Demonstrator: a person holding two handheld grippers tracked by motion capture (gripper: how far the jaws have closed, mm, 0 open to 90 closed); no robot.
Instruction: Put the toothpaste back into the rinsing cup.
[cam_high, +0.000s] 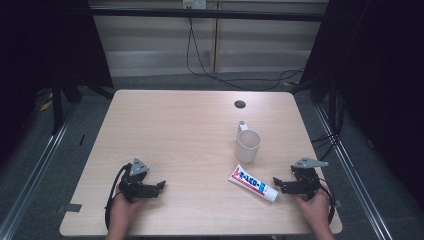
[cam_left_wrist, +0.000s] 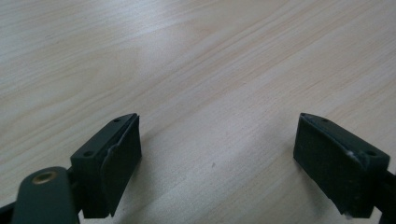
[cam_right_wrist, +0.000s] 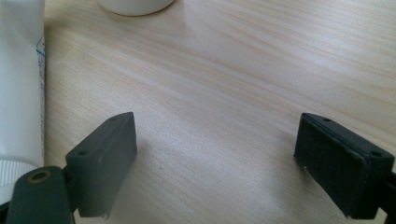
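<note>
A white toothpaste tube (cam_high: 252, 183) with blue and red print lies flat on the wooden table (cam_high: 175, 130), cap toward the front right. Just behind it stands a white mug (cam_high: 248, 145). My right gripper (cam_high: 276, 183) rests low at the front right, its jaws open, their tips just right of the tube's cap. In the right gripper view the tube (cam_right_wrist: 21, 88) lies along the left edge and the mug's base (cam_right_wrist: 135, 5) is at the top; nothing sits between my right gripper's (cam_right_wrist: 215, 158) jaws. My left gripper (cam_high: 161, 185) rests at the front left, open over bare wood (cam_left_wrist: 217, 158).
A round cable hole (cam_high: 240, 104) sits near the table's far edge. Black cables (cam_high: 200, 55) hang down the wall behind. Dark curtains flank the table on both sides, and a metal rail (cam_high: 350, 170) runs along the floor at the right.
</note>
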